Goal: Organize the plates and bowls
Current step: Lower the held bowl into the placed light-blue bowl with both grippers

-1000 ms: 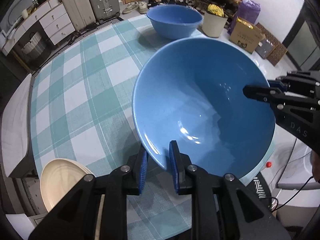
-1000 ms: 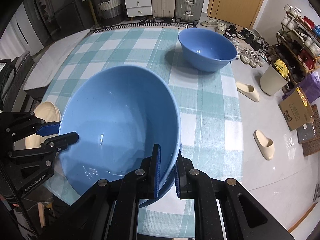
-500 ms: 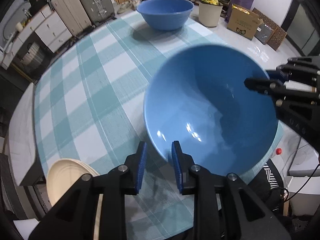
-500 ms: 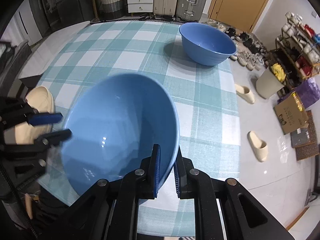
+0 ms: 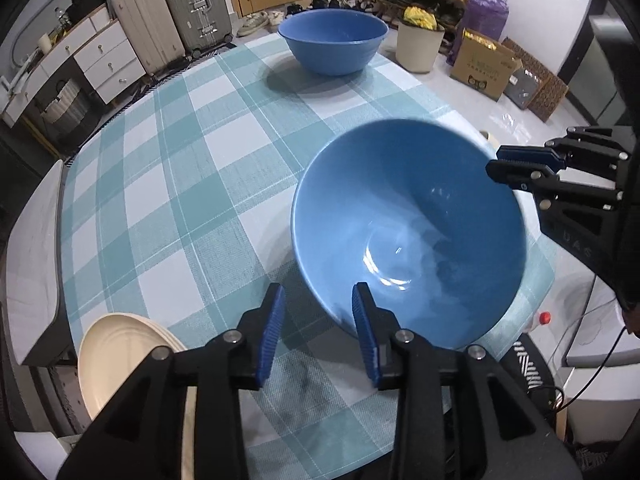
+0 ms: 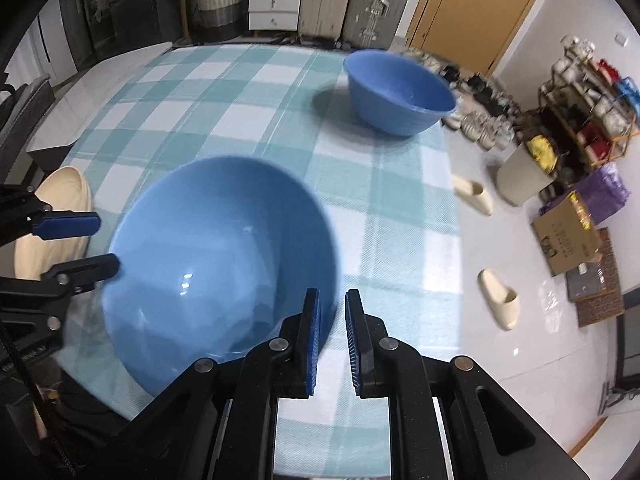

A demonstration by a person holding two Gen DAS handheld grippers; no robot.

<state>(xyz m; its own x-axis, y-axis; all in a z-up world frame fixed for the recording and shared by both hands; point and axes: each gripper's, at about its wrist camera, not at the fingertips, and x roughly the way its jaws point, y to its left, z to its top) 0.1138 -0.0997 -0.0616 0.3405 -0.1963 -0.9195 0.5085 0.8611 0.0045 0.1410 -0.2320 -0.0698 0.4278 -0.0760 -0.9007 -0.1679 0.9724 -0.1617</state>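
Note:
A large blue bowl [image 5: 408, 232] rests tilted on the checked tablecloth [image 5: 168, 184] near the front edge; it also shows in the right wrist view [image 6: 216, 256]. My left gripper [image 5: 318, 328] is open just off the bowl's near rim. My right gripper [image 6: 332, 338] is open too, its jaws a small way apart beside the bowl's right rim. A second blue bowl [image 5: 333, 40] stands upright at the table's far side, also in the right wrist view [image 6: 400, 92]. Cream plates [image 5: 120, 364] are stacked at the front left.
Suitcases [image 5: 192, 8] and a white drawer unit [image 5: 100, 64] stand beyond the table. A bin [image 5: 418, 46], a cardboard box [image 5: 484, 68] and a shoe rack [image 6: 588, 108] are on the floor to the right, with slippers [image 6: 500, 300].
Both grippers have let go of the near bowl's rim and opened. The bowl has gone down onto the tablecloth, and both grippers have drawn back from it.

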